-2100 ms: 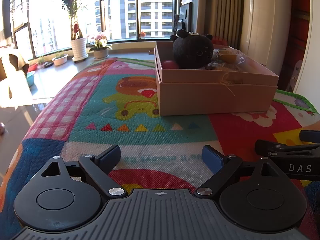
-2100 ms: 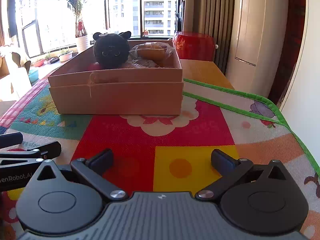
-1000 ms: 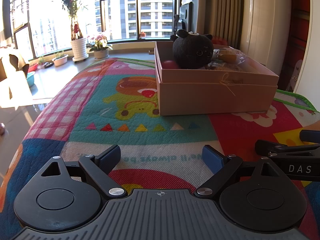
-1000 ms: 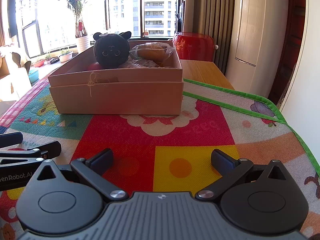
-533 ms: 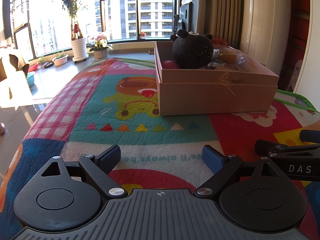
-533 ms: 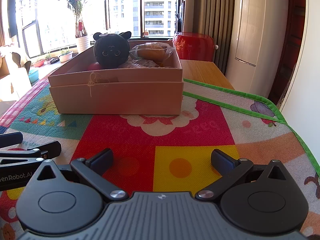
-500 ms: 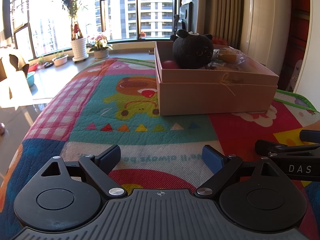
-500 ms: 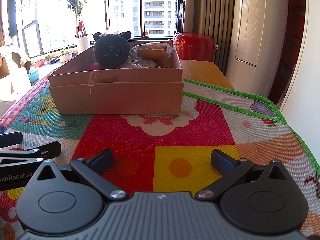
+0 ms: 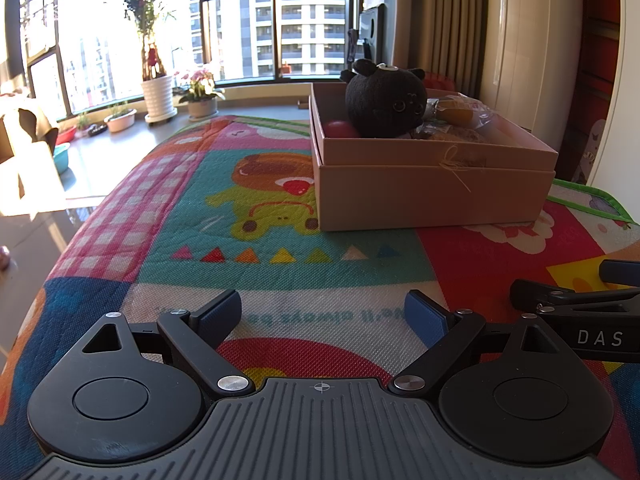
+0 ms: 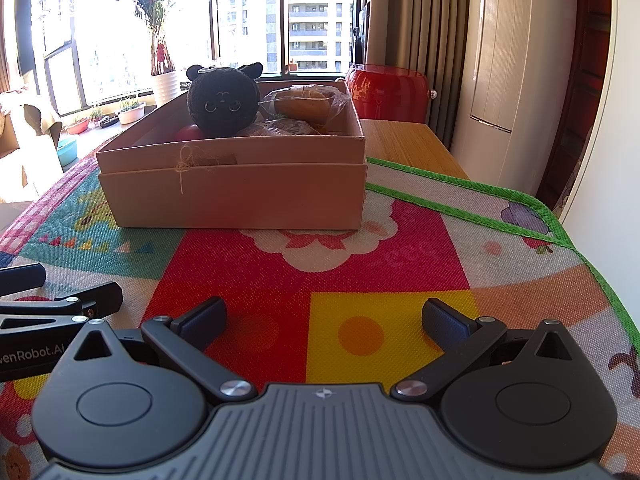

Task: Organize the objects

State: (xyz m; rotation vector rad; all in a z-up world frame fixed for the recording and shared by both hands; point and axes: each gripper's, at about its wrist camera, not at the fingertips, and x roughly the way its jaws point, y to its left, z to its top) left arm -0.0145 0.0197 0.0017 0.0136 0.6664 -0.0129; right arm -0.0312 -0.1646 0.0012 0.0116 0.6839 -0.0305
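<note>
While nothing sits between them, each hand-held gripper [image 9: 322, 314] [image 10: 324, 318] gapes wide.

I see a bright play mat [image 9: 248, 216] over the counter [image 10: 404, 140], potted plants [image 9: 158, 92] along the windowsill, a red stool [image 10: 386, 88] beyond.

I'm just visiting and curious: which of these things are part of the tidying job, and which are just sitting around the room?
Part of the job:
- cardboard box
- black plush toy
- bagged bread
- red ball
- left gripper and right gripper, both open and empty

Just lying about:
- patterned play mat
- red stool
- potted plants
- curtains
</note>
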